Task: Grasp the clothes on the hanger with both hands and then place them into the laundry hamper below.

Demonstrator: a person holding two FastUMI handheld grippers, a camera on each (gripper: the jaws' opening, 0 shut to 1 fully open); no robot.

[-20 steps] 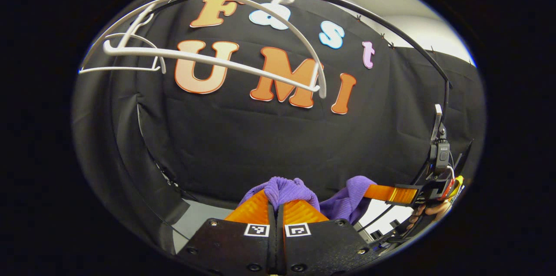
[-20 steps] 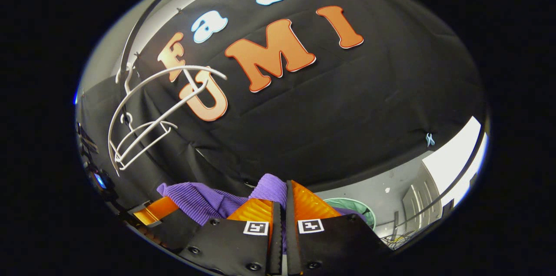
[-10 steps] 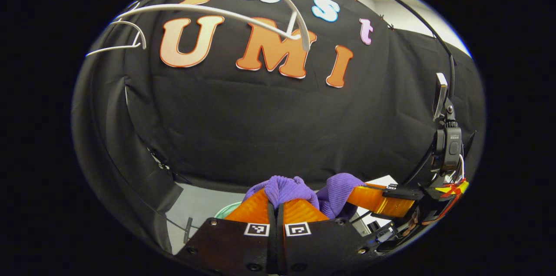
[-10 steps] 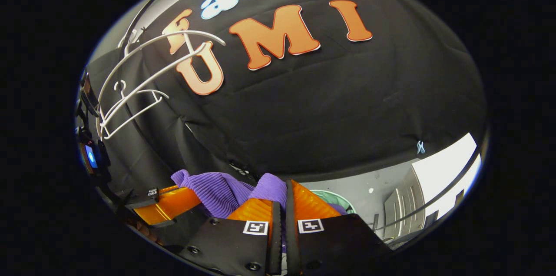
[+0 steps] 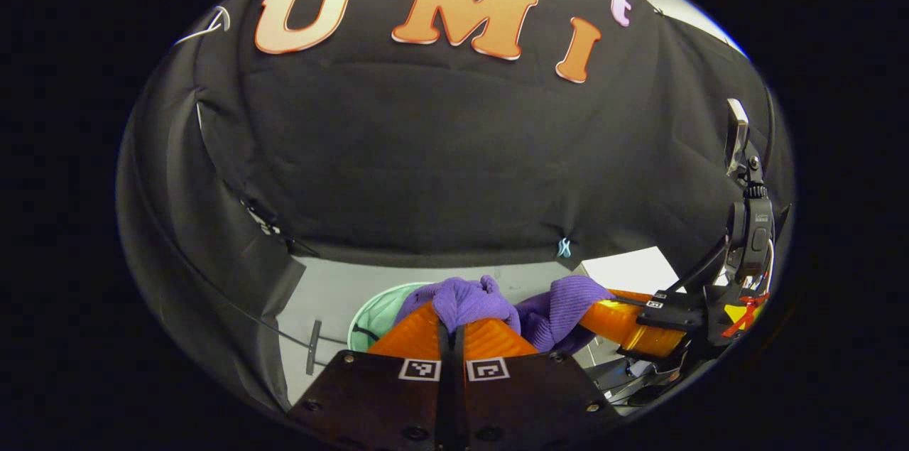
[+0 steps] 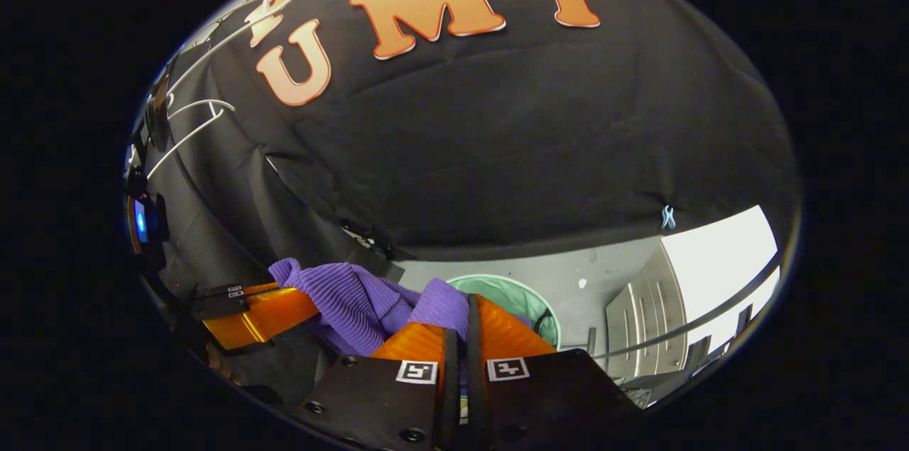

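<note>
A purple ribbed garment [image 5: 472, 298] is bunched between the fingers of my left gripper [image 5: 452, 323], which is shut on it. It stretches right to my right gripper [image 5: 625, 316], held off to the side. In the right gripper view the same garment [image 6: 355, 298] spans from my left gripper [image 6: 259, 312] to my right gripper [image 6: 465, 319], which is shut on a fold of it. The mint-green laundry hamper [image 6: 529, 298] stands on the floor just beyond and below the fingers, also the hamper [image 5: 373, 312] in the left gripper view. The bare white hanger [image 6: 202, 110] hangs high at the upper left.
Black cloth walls close the booth behind and on the left. A grey floor [image 5: 334, 298] lies around the hamper. A white cabinet [image 6: 643, 309] stands to the right. A small clip [image 6: 667, 216] sits on the cloth's lower edge.
Both grippers have come down with the purple garment in them. The hanger has slid up toward the top edge of both views, and the hamper now shows more fully below.
</note>
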